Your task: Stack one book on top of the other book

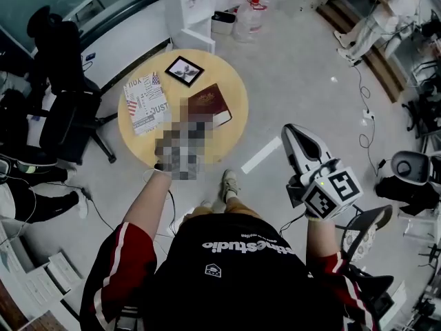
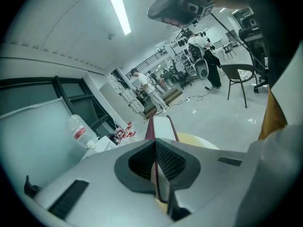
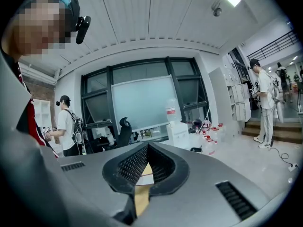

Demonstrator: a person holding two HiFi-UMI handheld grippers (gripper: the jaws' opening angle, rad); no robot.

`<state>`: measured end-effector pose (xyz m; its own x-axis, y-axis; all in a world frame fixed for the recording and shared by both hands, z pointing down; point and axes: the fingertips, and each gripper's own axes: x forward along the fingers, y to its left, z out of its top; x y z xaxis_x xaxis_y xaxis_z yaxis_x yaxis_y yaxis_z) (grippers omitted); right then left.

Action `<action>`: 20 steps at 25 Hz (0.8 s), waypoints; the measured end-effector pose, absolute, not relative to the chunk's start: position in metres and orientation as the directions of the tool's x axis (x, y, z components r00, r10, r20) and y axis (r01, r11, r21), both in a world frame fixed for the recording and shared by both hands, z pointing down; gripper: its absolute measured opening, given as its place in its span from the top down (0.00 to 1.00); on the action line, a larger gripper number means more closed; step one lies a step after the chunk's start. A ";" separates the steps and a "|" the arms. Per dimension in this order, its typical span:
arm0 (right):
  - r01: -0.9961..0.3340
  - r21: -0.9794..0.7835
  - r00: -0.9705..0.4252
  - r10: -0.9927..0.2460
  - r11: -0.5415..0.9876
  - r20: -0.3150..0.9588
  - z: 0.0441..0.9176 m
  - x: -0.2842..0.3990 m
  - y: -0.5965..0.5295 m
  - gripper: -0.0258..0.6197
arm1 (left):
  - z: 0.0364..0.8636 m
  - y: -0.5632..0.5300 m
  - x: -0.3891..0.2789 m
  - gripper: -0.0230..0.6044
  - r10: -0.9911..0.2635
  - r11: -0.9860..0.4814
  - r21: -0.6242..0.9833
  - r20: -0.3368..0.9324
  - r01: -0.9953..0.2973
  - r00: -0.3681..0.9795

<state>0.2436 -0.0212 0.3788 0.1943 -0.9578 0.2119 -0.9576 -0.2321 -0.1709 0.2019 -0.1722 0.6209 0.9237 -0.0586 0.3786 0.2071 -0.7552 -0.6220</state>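
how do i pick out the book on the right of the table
Look at the round yellow table on the grey floor. The book is toward its right, just below the black-framed picture. It is plain maroon, while the other book is white with flags and lettering.

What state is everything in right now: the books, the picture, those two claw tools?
left gripper: shut on the maroon book.
right gripper: shut, empty, off beside the table.
maroon book: clamped at its near edge, not stacked yet.
patterned book: closed, flat on the table, nothing on it.
framed picture: flat on the table.
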 end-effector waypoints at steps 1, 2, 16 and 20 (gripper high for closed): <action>-0.959 -0.170 0.191 -0.959 -0.229 0.211 0.378 0.242 -0.021 0.92 | 0.618 -0.173 0.200 0.94 -0.062 -0.756 -0.623 0.374 0.202 0.925; -0.960 -0.169 0.188 -0.960 -0.225 0.209 0.378 0.240 -0.022 0.92 | 0.615 -0.174 0.199 0.94 -0.064 -0.756 -0.624 0.370 0.197 0.927; -0.977 -0.159 0.081 -0.940 -0.140 0.331 0.447 0.226 -0.047 0.91 | 0.595 -0.176 0.183 0.94 -0.062 -0.793 -0.585 0.354 0.169 0.933; -0.988 -0.118 0.049 -0.932 -0.098 0.358 0.462 0.225 -0.061 0.91 | 0.597 -0.179 0.180 0.94 -0.052 -0.804 -0.568 0.358 0.174 0.932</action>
